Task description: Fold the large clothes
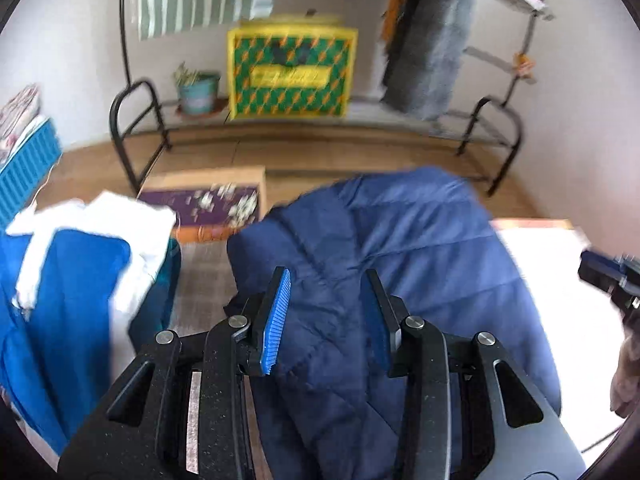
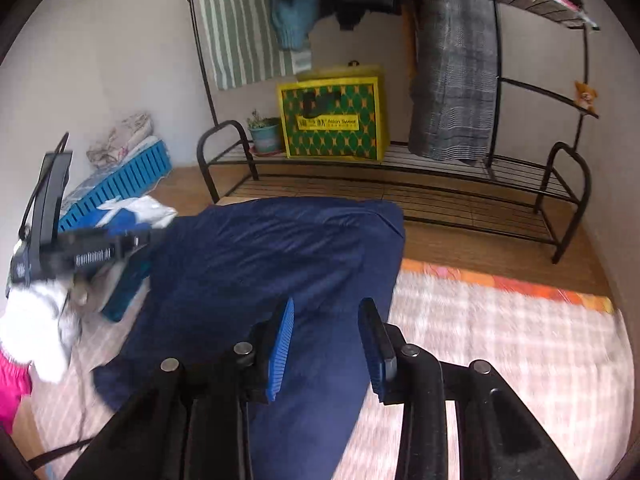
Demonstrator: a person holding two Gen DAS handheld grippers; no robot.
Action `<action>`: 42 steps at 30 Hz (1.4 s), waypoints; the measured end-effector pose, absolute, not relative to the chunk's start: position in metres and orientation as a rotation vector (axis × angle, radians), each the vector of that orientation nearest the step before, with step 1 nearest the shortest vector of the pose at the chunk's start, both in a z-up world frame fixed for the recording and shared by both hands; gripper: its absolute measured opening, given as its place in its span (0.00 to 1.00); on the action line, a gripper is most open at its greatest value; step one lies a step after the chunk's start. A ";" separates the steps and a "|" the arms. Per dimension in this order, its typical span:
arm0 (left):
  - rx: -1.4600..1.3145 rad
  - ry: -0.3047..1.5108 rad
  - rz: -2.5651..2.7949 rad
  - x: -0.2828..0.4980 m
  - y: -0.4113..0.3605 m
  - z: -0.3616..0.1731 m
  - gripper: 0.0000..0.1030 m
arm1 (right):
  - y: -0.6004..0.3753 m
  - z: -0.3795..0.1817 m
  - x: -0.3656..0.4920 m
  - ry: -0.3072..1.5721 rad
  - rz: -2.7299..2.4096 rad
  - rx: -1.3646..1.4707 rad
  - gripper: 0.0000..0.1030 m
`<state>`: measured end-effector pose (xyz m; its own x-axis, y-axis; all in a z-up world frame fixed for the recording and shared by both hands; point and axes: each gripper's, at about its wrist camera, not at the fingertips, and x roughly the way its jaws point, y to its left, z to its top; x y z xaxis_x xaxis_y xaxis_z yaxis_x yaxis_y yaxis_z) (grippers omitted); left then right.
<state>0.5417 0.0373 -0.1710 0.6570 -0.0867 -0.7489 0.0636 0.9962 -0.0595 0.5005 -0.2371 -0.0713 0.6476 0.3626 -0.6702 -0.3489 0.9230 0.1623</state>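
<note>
A navy quilted jacket lies bunched on a pale checked mat. My left gripper is open above the jacket's near part, nothing between its blue pads. The jacket also fills the middle of the right wrist view. My right gripper is open above it, empty. The left gripper shows at the left of the right wrist view. The right gripper shows at the right edge of the left wrist view.
A pile of blue and white clothes lies left of the jacket. A black metal rack stands behind with a yellow-green box, a potted plant and hanging garments. A blue crate sits at left.
</note>
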 end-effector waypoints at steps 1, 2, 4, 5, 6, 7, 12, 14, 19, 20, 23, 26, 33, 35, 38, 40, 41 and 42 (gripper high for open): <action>-0.024 0.871 -0.065 0.546 0.039 -0.184 0.38 | -0.234 -0.081 0.516 0.785 0.406 0.024 0.34; -0.016 0.892 -0.043 0.547 0.040 -0.197 0.38 | -0.231 -0.091 0.530 0.807 0.410 0.030 0.34; -0.034 0.932 -0.023 0.548 0.050 -0.224 0.38 | -0.224 -0.111 0.552 0.841 0.408 0.024 0.34; -0.041 0.941 -0.020 0.546 0.054 -0.236 0.38 | -0.222 -0.121 0.559 0.856 0.405 0.012 0.34; -0.040 0.933 -0.024 0.544 0.057 -0.245 0.38 | -0.217 -0.135 0.568 0.883 0.398 -0.006 0.34; -0.033 0.918 -0.028 0.541 0.057 -0.250 0.38 | -0.213 -0.148 0.573 0.902 0.405 -0.010 0.34; -0.023 0.918 -0.073 0.543 0.062 -0.246 0.38 | -0.218 -0.165 0.573 0.910 0.398 0.013 0.35; -0.103 0.911 -0.130 0.541 0.074 -0.232 0.38 | -0.225 -0.155 0.569 0.911 0.391 0.006 0.35; -0.322 0.917 -0.321 0.533 0.110 -0.197 0.73 | -0.258 -0.122 0.536 0.811 0.471 0.109 0.73; -0.385 0.930 -0.366 0.533 0.118 -0.196 0.74 | -0.267 -0.119 0.528 0.784 0.510 0.142 0.81; -0.499 0.987 -0.433 0.537 0.132 -0.199 0.74 | -0.288 -0.119 0.516 0.771 0.553 0.224 1.00; -0.531 0.997 -0.428 0.537 0.138 -0.202 0.74 | -0.305 -0.132 0.521 0.823 0.545 0.283 1.00; -0.586 1.073 -0.439 0.525 0.131 -0.221 0.74 | -0.314 -0.170 0.531 0.962 0.621 0.390 1.00; -0.476 1.096 -0.353 0.524 0.120 -0.224 0.74 | -0.310 -0.177 0.535 0.985 0.638 0.399 1.00; -0.506 1.118 -0.301 0.528 0.124 -0.235 0.74 | -0.304 -0.186 0.534 1.010 0.645 0.404 0.99; -0.590 1.135 -0.301 0.534 0.131 -0.244 0.74 | -0.300 -0.189 0.533 1.023 0.657 0.402 0.99; -0.634 1.142 -0.308 0.537 0.135 -0.250 0.74 | -0.299 -0.190 0.533 1.028 0.663 0.400 0.99; -0.672 1.145 -0.312 0.540 0.138 -0.254 0.74 | -0.297 -0.192 0.532 1.033 0.669 0.400 0.99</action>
